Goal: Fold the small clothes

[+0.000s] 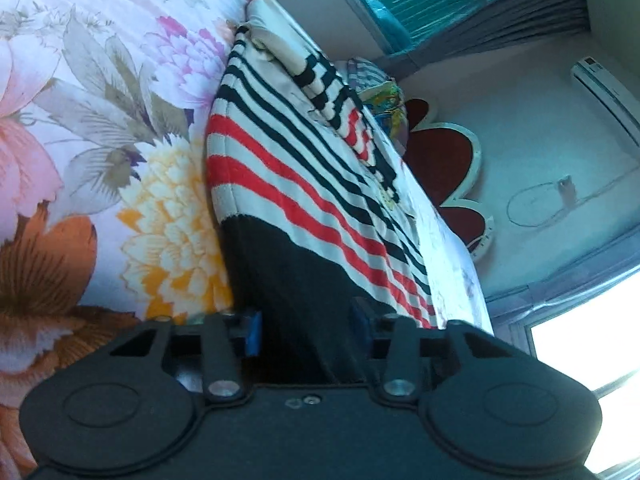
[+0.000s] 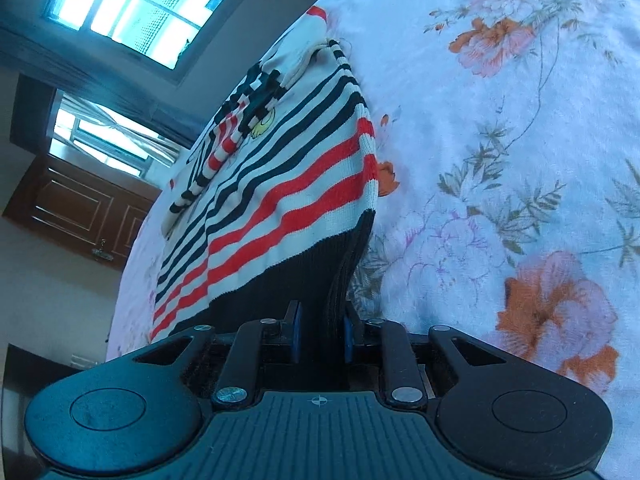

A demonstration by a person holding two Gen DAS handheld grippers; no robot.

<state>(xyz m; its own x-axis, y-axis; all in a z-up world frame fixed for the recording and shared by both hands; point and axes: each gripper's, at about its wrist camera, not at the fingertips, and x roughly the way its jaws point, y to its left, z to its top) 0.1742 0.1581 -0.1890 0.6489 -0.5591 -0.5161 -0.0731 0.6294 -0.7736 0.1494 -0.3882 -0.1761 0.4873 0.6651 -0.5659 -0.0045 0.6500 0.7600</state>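
Observation:
A small knitted sweater (image 1: 288,168) with white, red and navy stripes and a black hem lies on a floral bedsheet (image 1: 80,120). In the left wrist view my left gripper (image 1: 306,328) has the black hem between its blue-padded fingers and is shut on it. In the right wrist view the same sweater (image 2: 288,184) runs away from my right gripper (image 2: 320,332), which is shut on the bunched black hem. The sleeves lie folded over the body near the far end.
The bedsheet (image 2: 500,160) spreads wide beside the sweater. A red headboard (image 1: 444,168) and a pillow (image 1: 380,92) stand past the sweater. Windows (image 2: 136,4), a wooden door (image 2: 84,204) and an air conditioner (image 1: 604,88) line the walls.

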